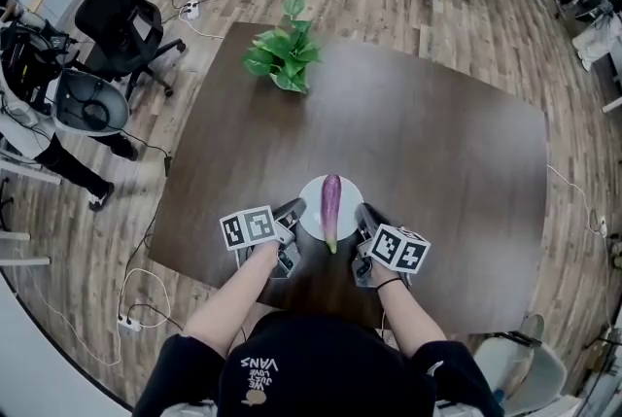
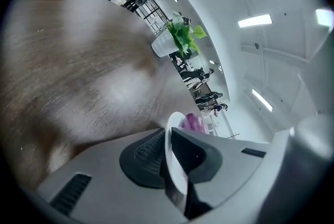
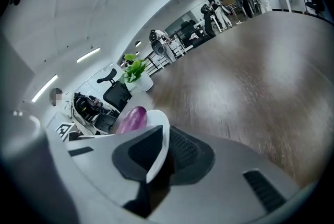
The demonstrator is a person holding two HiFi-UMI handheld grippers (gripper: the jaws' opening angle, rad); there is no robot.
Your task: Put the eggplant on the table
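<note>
Lower centre of the head view: the eggplant (image 1: pixel 331 208) lies on a white plate (image 1: pixel 312 211). The left hand-held gripper (image 1: pixel 293 213) and right hand-held gripper (image 1: pixel 365 217) each pinch the plate's rim above the tabletop (image 1: pixel 437 143). Set-down is apparently unfinished; plate-tabletop contact is indeterminate.

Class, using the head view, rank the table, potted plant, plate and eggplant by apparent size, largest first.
1. table
2. potted plant
3. plate: close to the plant in apparent size, so this pair is unsure
4. eggplant: longer than the plate is wide, but far narrower
</note>
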